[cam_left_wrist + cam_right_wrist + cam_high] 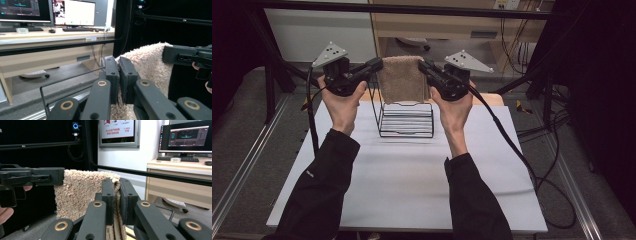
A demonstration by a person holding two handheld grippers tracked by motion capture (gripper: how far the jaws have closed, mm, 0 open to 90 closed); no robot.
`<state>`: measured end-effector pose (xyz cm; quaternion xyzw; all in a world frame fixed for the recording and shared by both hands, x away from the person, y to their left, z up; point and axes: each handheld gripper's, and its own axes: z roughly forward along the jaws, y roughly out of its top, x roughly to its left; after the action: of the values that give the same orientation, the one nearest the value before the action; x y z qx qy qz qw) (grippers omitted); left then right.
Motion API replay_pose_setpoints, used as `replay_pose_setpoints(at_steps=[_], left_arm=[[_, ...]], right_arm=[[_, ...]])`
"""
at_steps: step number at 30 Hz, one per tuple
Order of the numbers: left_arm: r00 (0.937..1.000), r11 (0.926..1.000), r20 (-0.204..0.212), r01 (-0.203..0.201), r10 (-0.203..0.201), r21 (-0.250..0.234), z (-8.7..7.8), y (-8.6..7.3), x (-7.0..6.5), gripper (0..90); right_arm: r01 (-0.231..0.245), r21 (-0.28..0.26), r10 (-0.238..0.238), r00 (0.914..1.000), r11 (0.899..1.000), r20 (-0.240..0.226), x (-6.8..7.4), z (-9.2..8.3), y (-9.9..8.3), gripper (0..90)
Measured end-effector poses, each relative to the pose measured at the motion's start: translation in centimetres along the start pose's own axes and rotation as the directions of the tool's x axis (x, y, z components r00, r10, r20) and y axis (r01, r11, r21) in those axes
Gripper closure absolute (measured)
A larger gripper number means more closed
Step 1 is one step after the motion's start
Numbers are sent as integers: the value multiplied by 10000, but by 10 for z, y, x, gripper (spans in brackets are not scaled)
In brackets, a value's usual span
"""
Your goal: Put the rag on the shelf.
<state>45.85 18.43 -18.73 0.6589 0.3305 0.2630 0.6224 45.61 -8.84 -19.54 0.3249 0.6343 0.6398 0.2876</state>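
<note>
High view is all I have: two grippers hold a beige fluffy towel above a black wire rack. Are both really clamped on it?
Observer: Yes. In the left gripper view, the left gripper has its jaws pinched on the beige fluffy towel's edge.
Operator: And the right one?
Observer: The right gripper is shut on the other top edge, with towel sandwiched between its jaws.
Operator: One layer or folded?
Observer: At the right jaws the towel looks doubled, two layers hanging below.
Operator: Anything beyond the black wire rack?
Observer: A wooden desk with monitors and keyboards.
</note>
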Motion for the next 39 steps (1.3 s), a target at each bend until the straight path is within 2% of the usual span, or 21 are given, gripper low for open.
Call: replay_pose_setpoints(at_steps=[16, 27, 30, 39], left_arm=[[9999, 9999, -43, 111, -112, -36, 12, 16, 14, 857], [9993, 9993, -242, -301, 296, -204, 14, 32, 13, 857], [9992, 9994, -295, -268, 261, -216, 16, 35, 16, 857], [9987, 9996, -444, -271, 267, -82, 30, 34, 26, 858]], right_arm=[[-200, -165, 199, 9998, 9997, -65, -10, 19, 11, 836], [-194, -425, 190, 9998, 9989, -95, -15, 24, 23, 836], [-128, -449, 125, 9999, 9989, -73, -15, 27, 27, 836], [82, -347, -78, 9999, 9994, 118, -23, 41, 25, 835]])
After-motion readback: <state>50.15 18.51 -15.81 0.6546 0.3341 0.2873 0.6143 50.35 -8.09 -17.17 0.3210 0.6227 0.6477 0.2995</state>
